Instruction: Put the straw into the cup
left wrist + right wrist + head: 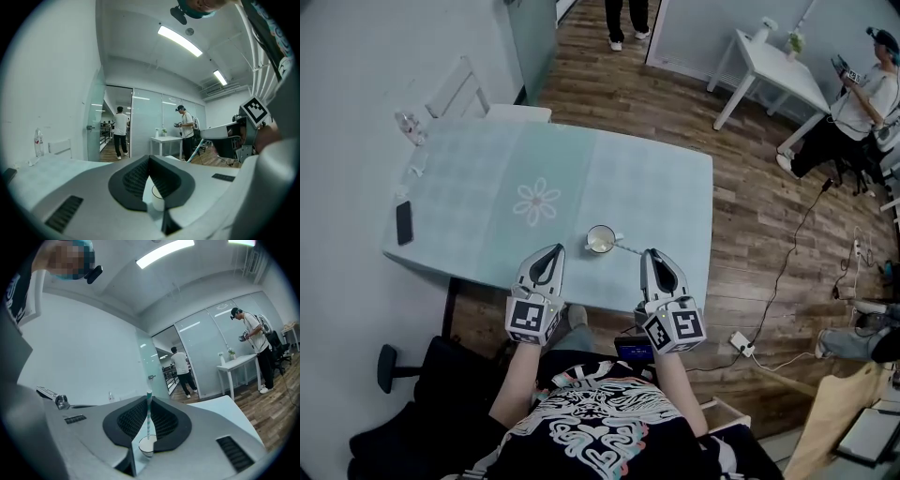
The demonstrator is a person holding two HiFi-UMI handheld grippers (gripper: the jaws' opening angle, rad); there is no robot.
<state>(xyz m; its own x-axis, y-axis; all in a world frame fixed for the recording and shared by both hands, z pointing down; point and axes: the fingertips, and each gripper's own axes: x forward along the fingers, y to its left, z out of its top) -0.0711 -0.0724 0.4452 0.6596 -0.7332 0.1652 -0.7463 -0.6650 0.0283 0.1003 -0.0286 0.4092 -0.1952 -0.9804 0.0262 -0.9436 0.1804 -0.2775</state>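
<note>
Pinching the straw (148, 414) between its closed tips, the right gripper (647, 251) sits just right of centre in the head view, close beside the cup (601, 240). The straw is striped teal and white. Its top end pokes a little above the jaw tips, and from there it slants down toward the cup. In the right gripper view its lower end falls inside the outline of the cup's mouth; whether it touches the bottom cannot be told. The cup is white and stands upright near the front edge of the table (656, 178), almost at the middle of the head view. The left gripper (558, 249) is to the cup's lower left, near it but not touching. Its jaw tips are together with nothing between them, and the cup shows through the loop of its jaws in the left gripper view. A flower print (537, 202) marks the tablecloth above and left of the cup. A dark phone (404, 222) lies by the table's left edge.
</note>
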